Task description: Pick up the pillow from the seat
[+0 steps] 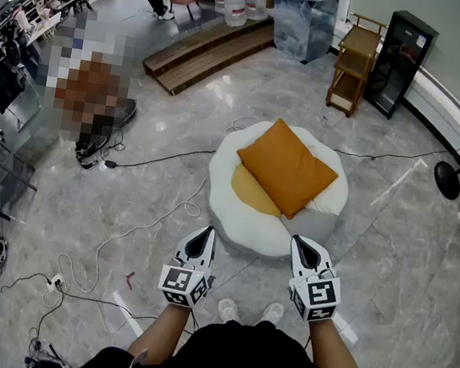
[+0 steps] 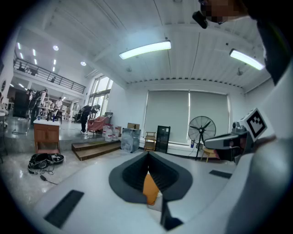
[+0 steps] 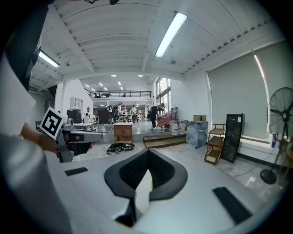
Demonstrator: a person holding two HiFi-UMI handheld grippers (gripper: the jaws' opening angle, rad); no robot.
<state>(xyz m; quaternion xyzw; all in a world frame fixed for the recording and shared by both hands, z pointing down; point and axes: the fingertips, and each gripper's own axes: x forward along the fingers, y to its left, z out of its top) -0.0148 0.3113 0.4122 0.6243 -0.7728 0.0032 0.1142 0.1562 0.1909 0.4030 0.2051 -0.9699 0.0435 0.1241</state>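
**Step in hand: approach, pre-grasp (my judgement).**

Tong state: L gripper [image 1: 203, 235] has its jaws fully together w/ nothing between them. R gripper [image 1: 304, 246] is the same, closed and empty. Both hover just off the near edge of the seat [image 1: 236, 227], tips pointing toward it.

How to do it well:
1. Open the jaws wide before crossing the seat's near edge. Closed tips would only shove the pillow.
2. Pick one corner or edge of the pillow, approx. the corner facing the seat's near edge. It's the closest and looks free.
3. Come in low and along the seat top, so one pad slides under the fabric and the other lands on top.
4. Close firmly. The filling is soft and will likely compress, so pinch deep, not at the seam.
5. Lift straight up off the seat. Use the 2nd gripper on the opposite edge if it sags.

Pillow position: the pillow [image 1: 286, 167] is orange and square. It lies on top of the seat, over its centre and the side nearer my R gripper, one corner toward the near edge. It's beyond both tips, touching neither. Through the L jaw slit I see orange. Through the R slit I see mostly white seat.
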